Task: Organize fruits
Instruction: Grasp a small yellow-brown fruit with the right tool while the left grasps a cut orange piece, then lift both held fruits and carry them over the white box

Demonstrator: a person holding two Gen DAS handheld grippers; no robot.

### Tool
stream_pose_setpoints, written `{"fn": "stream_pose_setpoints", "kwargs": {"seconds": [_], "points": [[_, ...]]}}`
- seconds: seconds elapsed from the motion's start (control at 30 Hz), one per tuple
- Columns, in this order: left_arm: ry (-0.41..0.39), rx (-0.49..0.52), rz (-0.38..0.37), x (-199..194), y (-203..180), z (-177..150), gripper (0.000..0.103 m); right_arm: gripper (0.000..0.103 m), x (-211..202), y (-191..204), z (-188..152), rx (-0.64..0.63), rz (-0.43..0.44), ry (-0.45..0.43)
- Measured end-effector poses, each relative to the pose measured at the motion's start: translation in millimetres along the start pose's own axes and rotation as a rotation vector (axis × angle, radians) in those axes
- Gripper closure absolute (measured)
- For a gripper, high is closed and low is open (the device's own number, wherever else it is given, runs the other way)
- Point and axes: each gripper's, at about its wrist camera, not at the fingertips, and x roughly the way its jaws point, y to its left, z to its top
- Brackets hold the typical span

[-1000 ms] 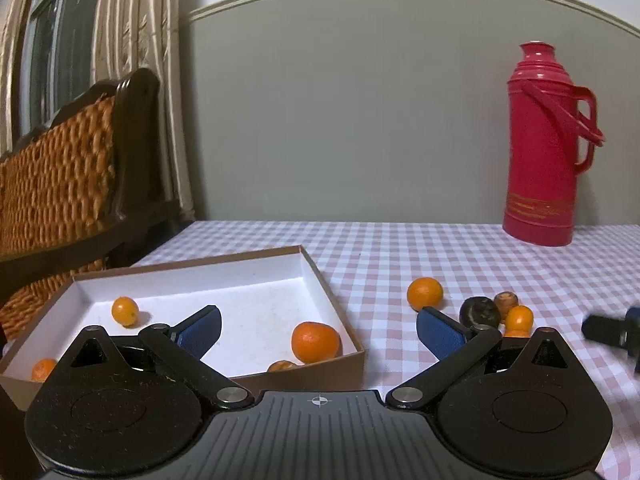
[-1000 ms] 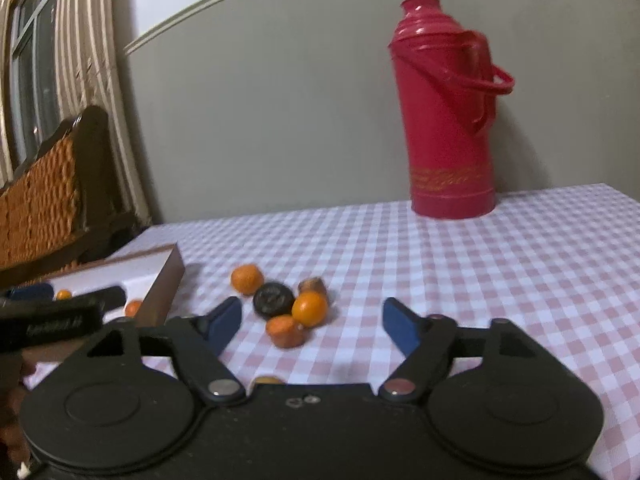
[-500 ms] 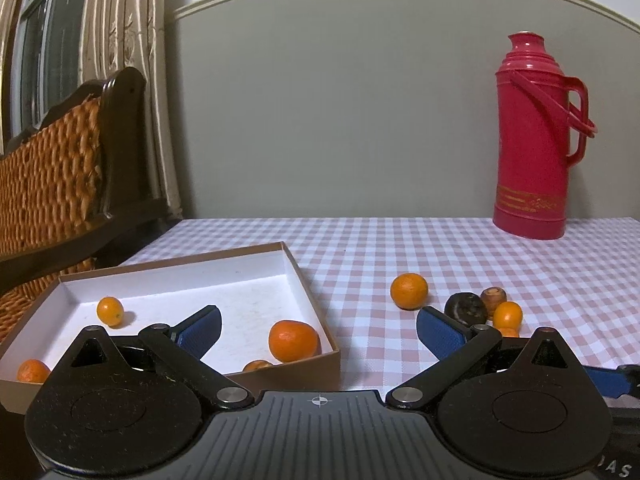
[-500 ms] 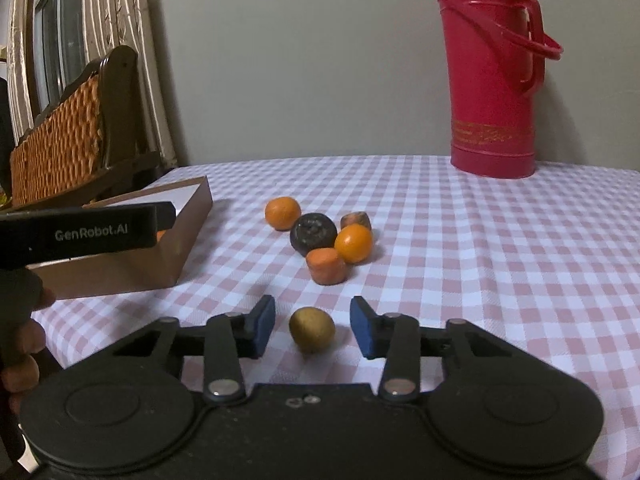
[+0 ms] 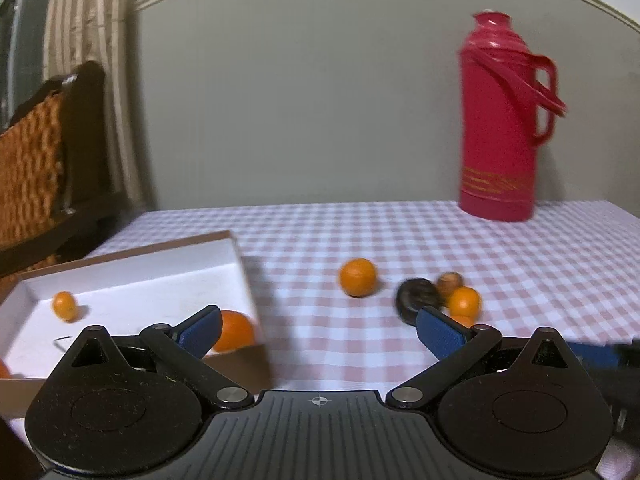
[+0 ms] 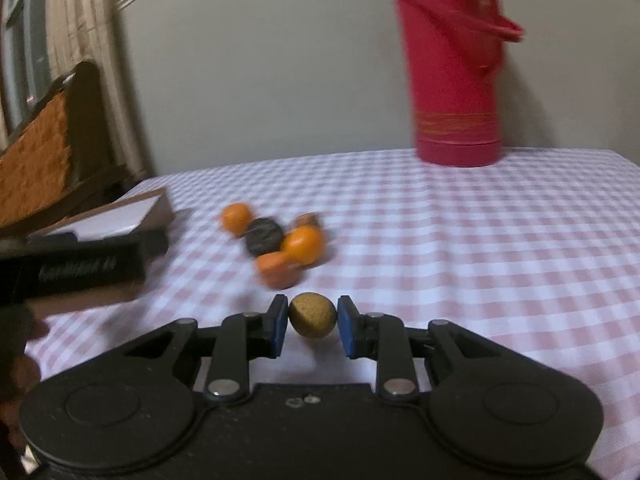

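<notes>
A small yellow-brown fruit (image 6: 313, 315) sits between the blue pads of my right gripper (image 6: 312, 322), just above the checked tablecloth. The jaws are closing and both pads press on it. Beyond it lies a cluster: an orange (image 6: 236, 216), a dark wrinkled fruit (image 6: 262, 236), a second orange (image 6: 302, 244), a reddish-orange fruit (image 6: 276, 270) and a brown one (image 6: 308, 220). My left gripper (image 5: 320, 334) stands open with nothing between its pads, beside the white-lined box (image 5: 140, 296). The box holds a small orange (image 5: 65, 306) and a bigger orange (image 5: 236, 330).
A red thermos (image 5: 500, 120) stands at the back right of the table. A wicker chair (image 5: 32, 160) and a curtain are at the left. A loose orange (image 5: 358, 278) lies between box and cluster. A hand (image 6: 16, 360) holds the left gripper.
My right gripper went from wide open to pressed on the yellow-brown fruit, and sank a little. The left gripper shifted sideways toward the loose fruits; the box now sits further left in its view.
</notes>
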Motion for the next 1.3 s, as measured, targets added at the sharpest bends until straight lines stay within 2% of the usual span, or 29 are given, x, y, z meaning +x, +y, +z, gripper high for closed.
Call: {"fn": "stream_pose_setpoints", "kwargs": {"seconds": [0.2,0.27,0.43,0.5,0.57,0.77,0.9,1.3], "points": [[0.027,0.037,-0.066,13,-33,-6,0.002,0.085,2,-33,3,0.058,-0.09,-0.005],[0.031,0.047,-0.084,16,-42,-7,0.013,0.085,2,-39,3,0.068,-0.107,-0.009],[0.058,0.053,-0.114,25,-57,-8,0.02,0.085,3,-48,5,0.081,-0.13,-0.016],[0.065,0.054,-0.129,28,-61,-9,0.035,0.085,4,-50,5,0.085,-0.133,-0.016],[0.081,0.055,-0.143,31,-65,-9,0.04,0.085,4,-52,5,0.091,-0.134,-0.016],[0.088,0.052,-0.151,38,-73,-9,0.043,0.083,7,-53,5,0.095,-0.137,-0.011],[0.106,0.047,-0.167,44,-79,-10,0.071,0.081,9,-53,3,0.1,-0.14,-0.003],[0.093,0.007,-0.169,36,-69,-13,0.074,0.084,10,-52,4,0.091,-0.138,-0.005]]}}
